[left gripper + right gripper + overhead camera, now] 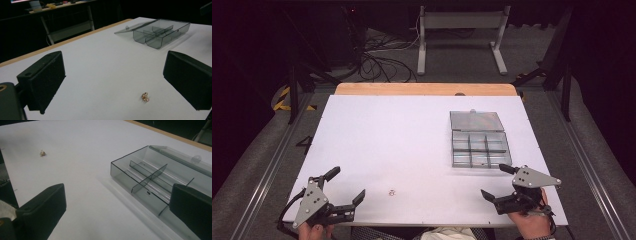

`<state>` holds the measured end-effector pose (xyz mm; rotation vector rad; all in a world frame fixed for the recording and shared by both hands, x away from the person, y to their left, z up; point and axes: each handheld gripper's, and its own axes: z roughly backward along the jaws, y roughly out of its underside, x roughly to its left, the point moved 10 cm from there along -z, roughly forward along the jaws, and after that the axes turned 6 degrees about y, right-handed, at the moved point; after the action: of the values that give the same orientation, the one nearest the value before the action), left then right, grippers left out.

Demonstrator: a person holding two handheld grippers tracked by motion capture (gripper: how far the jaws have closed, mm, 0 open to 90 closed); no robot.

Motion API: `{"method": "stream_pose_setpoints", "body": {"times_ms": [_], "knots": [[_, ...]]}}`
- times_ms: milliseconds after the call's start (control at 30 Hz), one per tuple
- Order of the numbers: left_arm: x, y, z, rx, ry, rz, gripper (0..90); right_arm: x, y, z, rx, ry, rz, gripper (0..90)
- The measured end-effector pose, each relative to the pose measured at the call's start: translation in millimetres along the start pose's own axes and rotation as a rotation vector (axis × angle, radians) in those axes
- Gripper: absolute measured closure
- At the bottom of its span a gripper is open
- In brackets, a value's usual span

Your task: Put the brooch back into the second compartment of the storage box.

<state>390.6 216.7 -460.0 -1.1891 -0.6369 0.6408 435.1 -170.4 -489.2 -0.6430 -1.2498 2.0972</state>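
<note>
Black fingers of the left gripper [346, 186] stand wide apart near the front left edge of the white surface [402, 145], holding nothing; the right gripper [495, 182] near the front right edge is just as wide and empty. Between them, close to the front edge, lies a small gold-coloured trinket [392, 192], apart from both. The high view gives it as a mere speck; the left gripper view shows it as a knotted, shiny piece [145, 97] lying between and just ahead of that gripper's fingers, touching neither. The right gripper view shows the trinket [42, 153] well off to one side, with bare surface around it. Just beyond the right gripper sits a smoky clear plastic organiser box [480, 149], its lid [476, 120] swung open and lying flat on the far side. The right gripper view shows its thin dividers and compartments, which look empty. Wide bare surface lies to the left of the box. Farther back runs a wooden edge strip [422, 89], then floor with cables [379, 62] and a grey stand [462, 30].
</note>
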Motion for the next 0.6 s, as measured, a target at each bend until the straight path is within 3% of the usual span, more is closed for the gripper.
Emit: {"method": "stream_pose_setpoints", "body": {"times_ms": [400,600], "knots": [[0.1,0.4,-0.2,0.003,-0.002,0.0,4.5,10.5,-15.3,-8.7,0.0,-0.038,0.024,1.6],[0.2,0.4,-0.1,0.003,-0.001,-0.001,4.6,22.8,-26.2,-19.1,0.009,-0.071,0.045,1.6]]}}
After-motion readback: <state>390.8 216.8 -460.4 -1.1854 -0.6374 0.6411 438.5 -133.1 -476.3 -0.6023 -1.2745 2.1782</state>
